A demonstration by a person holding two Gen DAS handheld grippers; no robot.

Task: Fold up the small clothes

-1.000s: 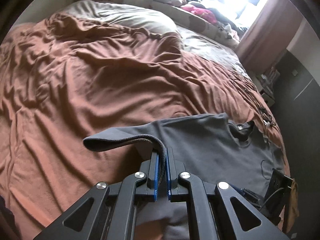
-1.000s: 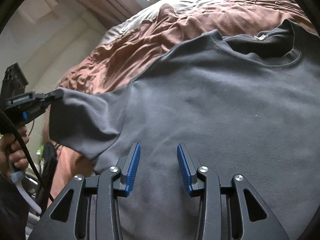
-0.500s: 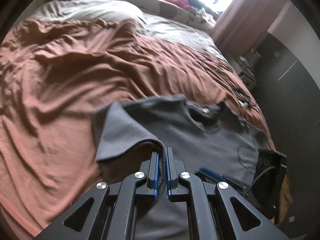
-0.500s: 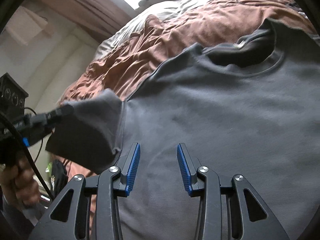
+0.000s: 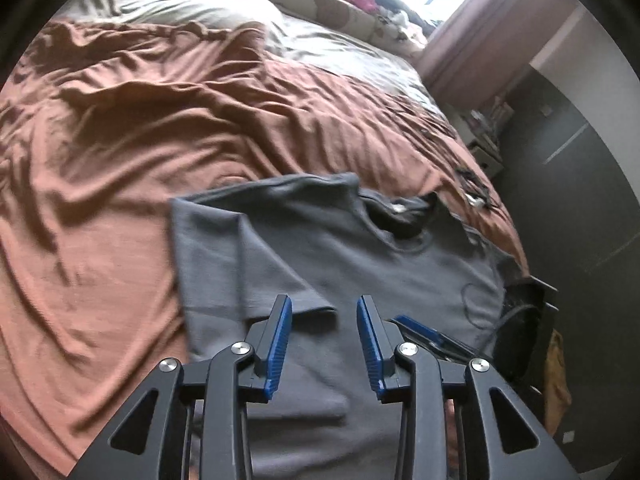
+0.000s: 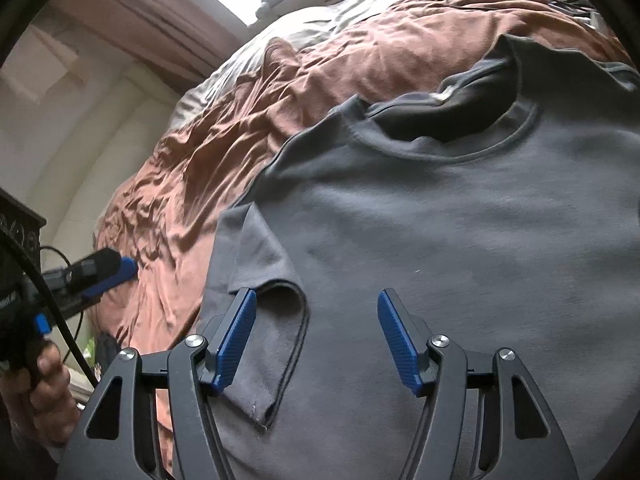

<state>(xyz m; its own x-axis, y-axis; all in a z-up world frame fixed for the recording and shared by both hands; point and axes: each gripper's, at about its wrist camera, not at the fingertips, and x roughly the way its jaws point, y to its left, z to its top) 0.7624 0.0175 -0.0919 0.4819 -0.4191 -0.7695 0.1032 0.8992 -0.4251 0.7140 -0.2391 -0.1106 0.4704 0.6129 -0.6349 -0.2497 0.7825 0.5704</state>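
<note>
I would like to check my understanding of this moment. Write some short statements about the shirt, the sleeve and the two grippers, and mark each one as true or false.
1. The grey T-shirt lies on a brown bed cover. True.
2. The sleeve is folded in over the shirt's body. True.
3. The left gripper is clamped on the sleeve hem. False: its jaws are opening and the pads press on nothing.
4. The right gripper holds the collar. False: its jaws are opening above the shirt with nothing gripped, and the collar lies farther away.
5. The shirt is already folded into a small square. False: only one sleeve is turned in.
</note>
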